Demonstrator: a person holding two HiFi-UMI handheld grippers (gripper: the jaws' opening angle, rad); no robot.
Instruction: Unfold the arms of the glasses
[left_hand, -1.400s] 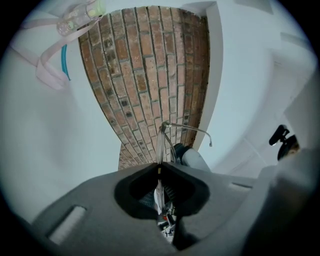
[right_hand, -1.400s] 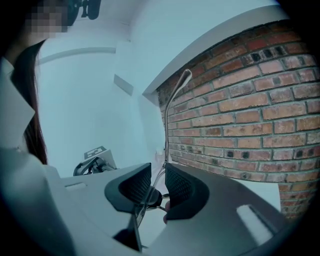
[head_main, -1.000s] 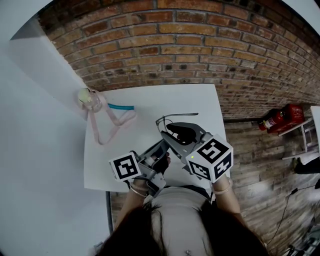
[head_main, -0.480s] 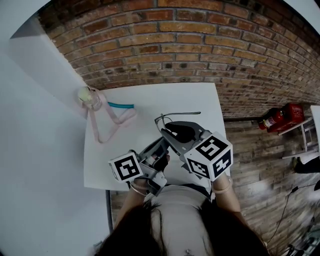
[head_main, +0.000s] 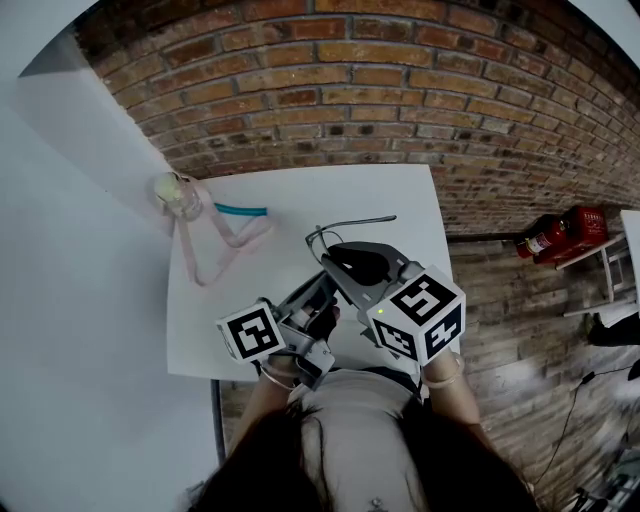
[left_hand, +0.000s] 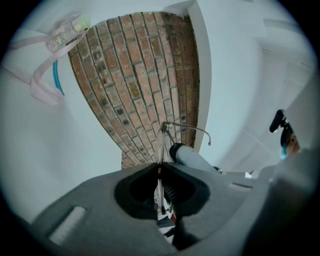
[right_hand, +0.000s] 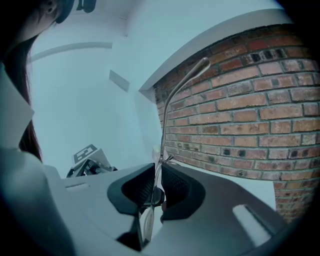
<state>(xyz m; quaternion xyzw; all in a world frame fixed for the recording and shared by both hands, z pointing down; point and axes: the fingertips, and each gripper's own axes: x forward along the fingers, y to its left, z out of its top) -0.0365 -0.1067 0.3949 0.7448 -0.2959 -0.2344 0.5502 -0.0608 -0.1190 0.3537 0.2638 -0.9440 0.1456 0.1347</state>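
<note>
Here, both tongs were closed on the glasses (head_main: 350, 224), which I held in the air over the near half of the white table (head_main: 300, 195). The left tongs (head_main: 322, 296) were pinched narrow on the thin edge of the front frame, which ran edge-on between the pads in the left gripper view. The right tongs (head_main: 335, 262) were likewise clamped on the wire of the frame, close to where the temple arm (right_hand: 167, 110) met the front. From that grip the arm rose free beyond the jaws, with its curved tip toward the brick wall. In the head view this arm stood out sideways from the front, so I judged the step in hand to be the swing-out of the first arm, at or near its full travel. The second arm could not be made out in any view. The next move, as I judged it, called for a steady left hold on the front, release of the right tongs, and a fresh light grip on the other arm near its hinge. The wire looked thin and likely to bend under a hard squeeze. A pink strap (head_main: 215, 250) lay well apart at the table's far left.
</note>
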